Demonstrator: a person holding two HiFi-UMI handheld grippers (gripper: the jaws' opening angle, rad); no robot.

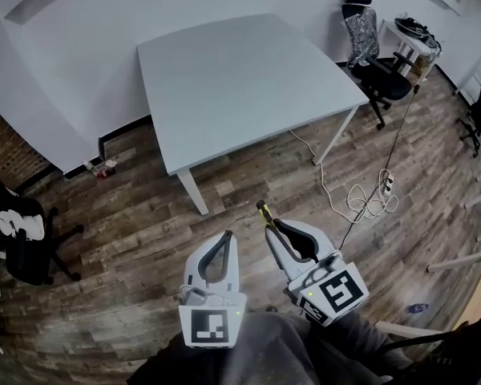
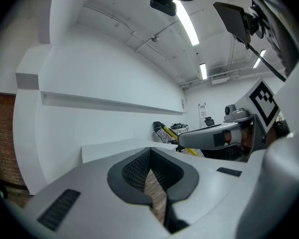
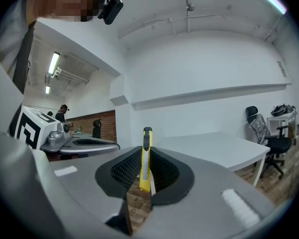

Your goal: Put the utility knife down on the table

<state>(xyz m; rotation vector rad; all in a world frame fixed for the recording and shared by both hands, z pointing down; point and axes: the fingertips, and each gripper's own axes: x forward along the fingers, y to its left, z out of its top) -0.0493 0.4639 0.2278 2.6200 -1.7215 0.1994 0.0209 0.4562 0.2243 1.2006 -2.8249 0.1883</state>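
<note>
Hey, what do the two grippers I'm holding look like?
The left gripper and right gripper are light grey, with curved jaws lined in black ribbed pads. Each carries a white cube with black square markers.

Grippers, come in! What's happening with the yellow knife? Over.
Right gripper shut on utility knife. Left gripper shut, empty. Table ahead, knife not down yet. Nothing in the way.

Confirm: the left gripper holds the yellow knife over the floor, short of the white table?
Wrong gripper. The right gripper holds the yellow knife, as the right gripper view shows; the left gripper is shut on nothing. It is over the floor, short of the white table.
</note>
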